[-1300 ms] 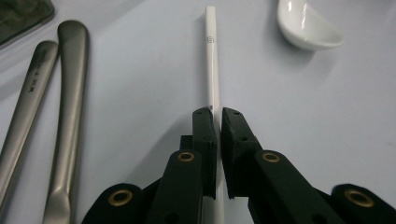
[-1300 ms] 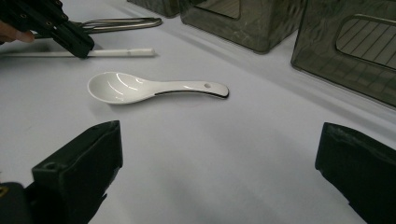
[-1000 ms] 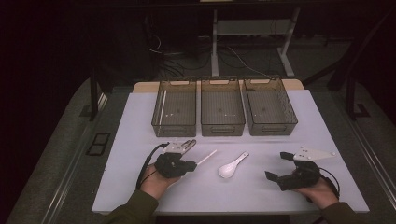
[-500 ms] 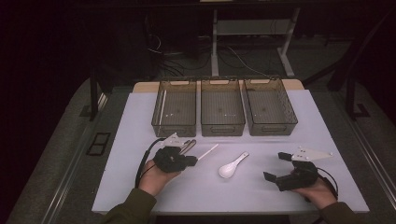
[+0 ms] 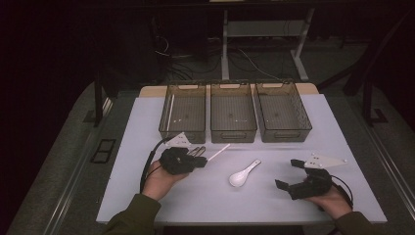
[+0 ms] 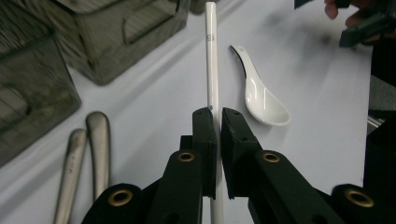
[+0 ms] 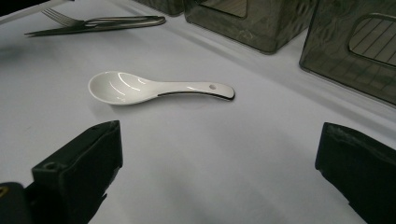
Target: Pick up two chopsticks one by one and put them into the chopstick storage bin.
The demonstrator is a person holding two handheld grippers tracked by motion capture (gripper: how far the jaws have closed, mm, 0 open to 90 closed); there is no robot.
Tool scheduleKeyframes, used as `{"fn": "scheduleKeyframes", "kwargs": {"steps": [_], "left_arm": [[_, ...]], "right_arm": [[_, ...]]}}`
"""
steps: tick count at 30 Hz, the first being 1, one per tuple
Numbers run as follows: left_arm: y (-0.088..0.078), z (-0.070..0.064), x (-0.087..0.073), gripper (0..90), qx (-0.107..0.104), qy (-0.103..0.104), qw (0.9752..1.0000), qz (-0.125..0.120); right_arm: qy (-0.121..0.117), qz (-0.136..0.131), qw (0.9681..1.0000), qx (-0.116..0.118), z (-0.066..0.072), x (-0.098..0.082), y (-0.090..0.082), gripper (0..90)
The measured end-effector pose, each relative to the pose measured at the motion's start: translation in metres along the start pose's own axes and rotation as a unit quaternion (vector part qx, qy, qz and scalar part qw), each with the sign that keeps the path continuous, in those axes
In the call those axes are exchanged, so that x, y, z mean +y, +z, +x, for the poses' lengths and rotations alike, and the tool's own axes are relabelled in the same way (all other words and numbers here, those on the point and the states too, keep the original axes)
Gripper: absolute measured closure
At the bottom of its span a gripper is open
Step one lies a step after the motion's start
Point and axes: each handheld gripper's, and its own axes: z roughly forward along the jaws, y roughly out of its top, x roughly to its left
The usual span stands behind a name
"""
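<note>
Clamping a slim, smooth white chopstick [image 6: 211, 56], the left gripper [image 6: 218, 122] contrasts the right gripper [image 7: 219, 154] spread wide.

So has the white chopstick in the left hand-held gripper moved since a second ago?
Yes. The white chopstick, clamped in the left hand-held gripper, has shifted slightly toward the left bin.

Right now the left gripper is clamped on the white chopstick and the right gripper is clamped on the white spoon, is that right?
Not quite. The left gripper does clamp the white chopstick, but the right gripper is open; in the right gripper view the white spoon lies on the table beyond its jaws, untouched.
</note>
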Motion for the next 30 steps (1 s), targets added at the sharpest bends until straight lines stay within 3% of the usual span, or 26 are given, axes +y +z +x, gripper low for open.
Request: {"fn": "scheduleKeyframes", "kwargs": {"steps": [13,30], "left_arm": [[-0.009,0.029,0.037,83.9,0.016,-0.019,0.9995,-0.020],[-0.016,0.076,0.086,83.9,0.073,-0.020,0.9967,-0.028]], "right_arm": [[0.001,-0.004,1.0000,-0.005,-0.001,0.000,-0.002,0.7],[0.003,-0.007,1.0000,-0.005,-0.002,-0.001,-0.003,0.7]]}}
